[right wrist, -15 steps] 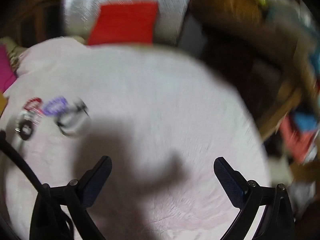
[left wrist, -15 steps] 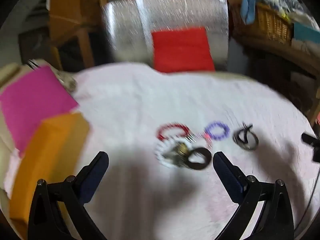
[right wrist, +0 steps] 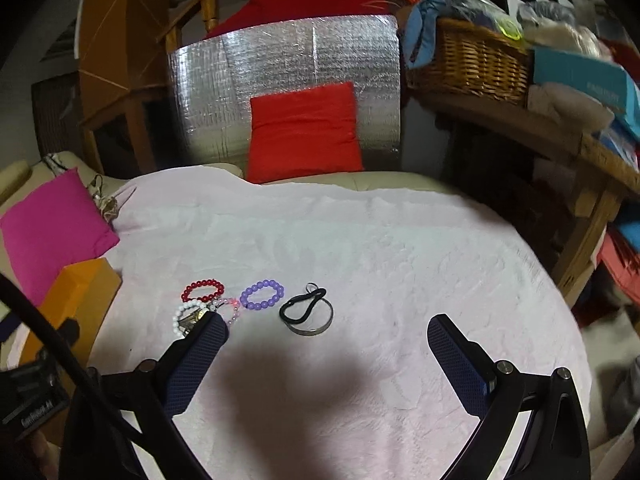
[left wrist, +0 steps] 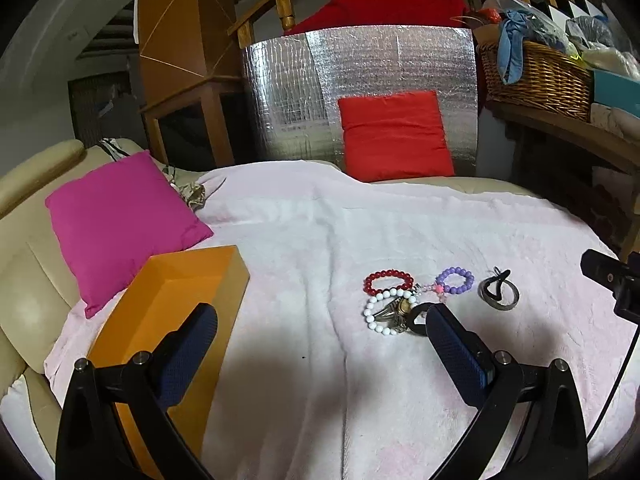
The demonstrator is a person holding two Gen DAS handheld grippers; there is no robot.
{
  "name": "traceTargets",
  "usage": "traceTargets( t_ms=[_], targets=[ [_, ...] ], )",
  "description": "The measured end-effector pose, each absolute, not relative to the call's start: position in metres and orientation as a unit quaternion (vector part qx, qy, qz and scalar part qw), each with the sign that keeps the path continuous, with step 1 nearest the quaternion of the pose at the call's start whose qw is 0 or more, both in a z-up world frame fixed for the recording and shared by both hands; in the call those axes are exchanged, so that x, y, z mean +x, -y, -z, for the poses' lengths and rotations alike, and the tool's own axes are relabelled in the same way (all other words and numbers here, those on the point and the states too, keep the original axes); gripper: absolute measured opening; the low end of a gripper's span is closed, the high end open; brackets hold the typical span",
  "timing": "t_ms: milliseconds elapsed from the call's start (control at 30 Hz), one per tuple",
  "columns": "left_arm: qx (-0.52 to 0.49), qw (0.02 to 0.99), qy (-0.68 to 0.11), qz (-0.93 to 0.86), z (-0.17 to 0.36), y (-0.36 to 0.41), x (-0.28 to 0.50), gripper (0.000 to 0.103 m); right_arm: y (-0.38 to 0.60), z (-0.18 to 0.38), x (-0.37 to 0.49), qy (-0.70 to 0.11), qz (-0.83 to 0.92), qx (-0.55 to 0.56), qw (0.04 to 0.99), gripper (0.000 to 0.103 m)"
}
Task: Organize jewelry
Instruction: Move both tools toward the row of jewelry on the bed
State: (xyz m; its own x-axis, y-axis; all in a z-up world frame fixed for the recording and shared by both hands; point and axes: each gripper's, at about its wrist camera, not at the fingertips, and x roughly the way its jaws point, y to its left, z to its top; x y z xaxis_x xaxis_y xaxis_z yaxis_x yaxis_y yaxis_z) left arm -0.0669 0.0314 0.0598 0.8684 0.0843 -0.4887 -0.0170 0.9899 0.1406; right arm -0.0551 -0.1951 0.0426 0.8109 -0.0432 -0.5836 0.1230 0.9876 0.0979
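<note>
both sets of jaws spread wide, nothing held. left gripper [left wrist: 320, 332] hovers low over the pink blanket [left wrist: 300, 240], its right-hand pad just in front of the cluster: white bead bracelet [left wrist: 384, 314], red bead bracelet [left wrist: 388, 281], purple bead bracelet [left wrist: 455, 280]. right gripper [right wrist: 328, 338] sits nearer the metal bangle [right wrist: 310, 318] with the black hair tie [right wrist: 302, 304] across it, just ahead and a touch left. orange box [left wrist: 168, 312] lies open to the left, long side running away from us. plenty of bare blanket right; my read, the left gripper takes the beads.
</note>
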Motion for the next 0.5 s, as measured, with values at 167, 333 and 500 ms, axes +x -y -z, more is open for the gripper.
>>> traceTargets(
  t_ms=[167, 333, 500],
  targets=[
    [0.041, 0.959, -0.279, -0.020, -0.047, -0.029, -0.052, 0.103, 0.198, -0.025, -0.046, -0.317, 0.044, 0.079, 0.944, 0.103],
    [0.037, 0.957, -0.287, -0.010, -0.043, -0.026, -0.047, 0.103, 0.201, -0.021, -0.040, -0.328, 0.045, 0.087, 0.939, 0.103],
    [0.049, 0.955, -0.294, -0.016, -0.047, -0.024, -0.046, 0.103, 0.199, -0.023, -0.044, -0.334, 0.036, 0.083, 0.938, 0.103]
  ],
)
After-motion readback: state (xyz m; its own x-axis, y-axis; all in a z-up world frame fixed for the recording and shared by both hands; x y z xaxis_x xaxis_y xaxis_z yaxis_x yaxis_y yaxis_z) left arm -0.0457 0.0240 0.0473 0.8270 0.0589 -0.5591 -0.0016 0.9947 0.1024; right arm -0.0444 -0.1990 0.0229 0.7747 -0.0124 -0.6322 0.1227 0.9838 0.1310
